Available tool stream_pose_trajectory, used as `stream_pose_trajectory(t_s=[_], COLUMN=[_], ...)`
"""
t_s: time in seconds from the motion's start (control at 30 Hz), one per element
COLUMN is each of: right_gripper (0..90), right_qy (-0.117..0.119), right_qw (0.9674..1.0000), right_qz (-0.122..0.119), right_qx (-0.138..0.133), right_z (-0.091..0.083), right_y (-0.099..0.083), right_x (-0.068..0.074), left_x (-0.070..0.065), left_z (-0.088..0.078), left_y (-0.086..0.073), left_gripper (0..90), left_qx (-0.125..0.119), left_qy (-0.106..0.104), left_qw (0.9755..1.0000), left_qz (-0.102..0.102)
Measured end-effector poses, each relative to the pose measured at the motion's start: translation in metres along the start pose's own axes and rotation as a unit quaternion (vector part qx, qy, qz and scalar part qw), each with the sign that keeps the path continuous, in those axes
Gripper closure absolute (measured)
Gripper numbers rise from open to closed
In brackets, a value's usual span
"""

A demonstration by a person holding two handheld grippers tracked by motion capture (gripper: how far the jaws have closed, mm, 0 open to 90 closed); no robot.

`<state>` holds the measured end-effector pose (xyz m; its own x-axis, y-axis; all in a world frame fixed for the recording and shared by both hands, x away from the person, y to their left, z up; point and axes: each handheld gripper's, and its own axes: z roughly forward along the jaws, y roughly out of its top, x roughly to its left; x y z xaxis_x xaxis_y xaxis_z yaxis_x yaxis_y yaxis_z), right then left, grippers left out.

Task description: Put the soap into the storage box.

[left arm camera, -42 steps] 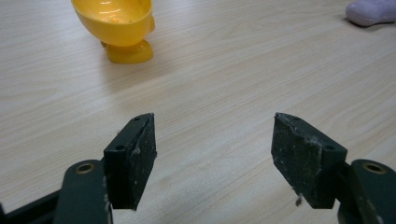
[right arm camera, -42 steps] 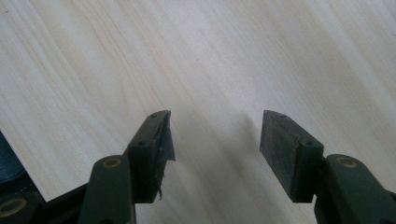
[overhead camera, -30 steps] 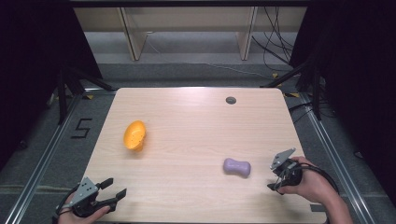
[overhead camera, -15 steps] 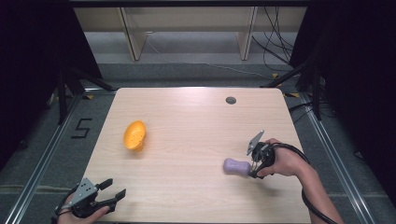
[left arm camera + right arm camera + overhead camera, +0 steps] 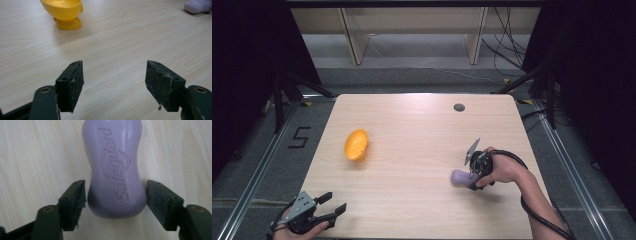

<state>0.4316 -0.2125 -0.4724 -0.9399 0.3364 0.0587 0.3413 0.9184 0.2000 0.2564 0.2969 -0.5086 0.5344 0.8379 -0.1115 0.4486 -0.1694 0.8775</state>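
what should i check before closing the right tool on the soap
1. Soap between the right tool's jaws: ok.
2. Jaws open enough: ok, close on both sides of the soap; contact cannot tell.
3. Grip spot: not ok, jaws flank the soap's near end, not its narrow waist.
4. Soap flat on the table: ok.
5. Left tool out of the way: ok, open at the near left corner.
6. Yellow bowl well away: ok.
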Motion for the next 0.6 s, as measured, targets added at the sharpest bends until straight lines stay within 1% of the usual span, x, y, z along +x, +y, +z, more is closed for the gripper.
stream_pose_trajectory(t_s=[0.17, 0.2, 0.23, 0.27, 0.3, 0.33, 0.37, 0.4, 0.47, 0.5, 0.6], right_gripper=[38.5, 39.8, 39.9, 40.0, 40.0, 40.1, 40.2, 40.2, 40.4, 40.4, 40.6], right_qy=[-0.002, 0.001, -0.002, -0.006, -0.004, -0.002, 0.005, -0.005, -0.007, -0.008, -0.012], right_qw=[1.0, 0.9999, 0.9997, 0.9997, 0.9996, 0.9996, 0.9993, 0.9994, 0.9992, 0.9992, 0.999], right_qz=[0.004, -0.01, -0.001, 0.005, -0.004, -0.015, -0.024, -0.008, -0.01, -0.021, -0.027], right_qx=[0.008, 0.01, 0.024, 0.024, 0.028, 0.023, 0.027, 0.034, 0.037, 0.034, 0.035], right_z=[0.002, 0.003, 0.002, 0.002, 0.003, 0.004, 0.003, 0.002, 0.002, 0.003, 0.003], right_y=[0.005, 0.007, 0.008, 0.008, 0.009, 0.01, 0.011, 0.011, 0.012, 0.012, 0.013], right_x=[0.001, 0.0, 0.002, 0.003, 0.002, 0.001, 0.001, 0.003, 0.004, 0.003, 0.004], left_x=[0.0, -0.001, 0.0, 0.0, 0.0, 0.0, 0.0, -0.001, 0.0, -0.001, 0.0], left_z=[0.0, 0.0, 0.0, 0.0, 0.0, 0.0, 0.001, 0.0, 0.0, 0.0, 0.0], left_y=[0.0, 0.0, 0.0, 0.0, 0.0, 0.0, 0.0, 0.0, 0.0, 0.0, 0.0], left_gripper=[30.4, 30.3, 30.3, 30.4, 30.4, 30.4, 30.4, 30.4, 30.4, 30.4, 30.5], left_qx=[0.001, 0.002, 0.004, 0.004, 0.005, 0.004, 0.004, 0.004, 0.004, 0.004, 0.005], left_qy=[-0.001, 0.0, -0.002, -0.002, -0.003, -0.003, -0.004, -0.004, -0.004, -0.004, -0.004], left_qw=[1.0, 1.0, 1.0, 1.0, 1.0, 1.0, 1.0, 1.0, 1.0, 1.0, 1.0], left_qz=[-0.002, -0.006, 0.005, 0.005, 0.004, 0.004, 0.003, 0.003, 0.005, 0.003, 0.004])
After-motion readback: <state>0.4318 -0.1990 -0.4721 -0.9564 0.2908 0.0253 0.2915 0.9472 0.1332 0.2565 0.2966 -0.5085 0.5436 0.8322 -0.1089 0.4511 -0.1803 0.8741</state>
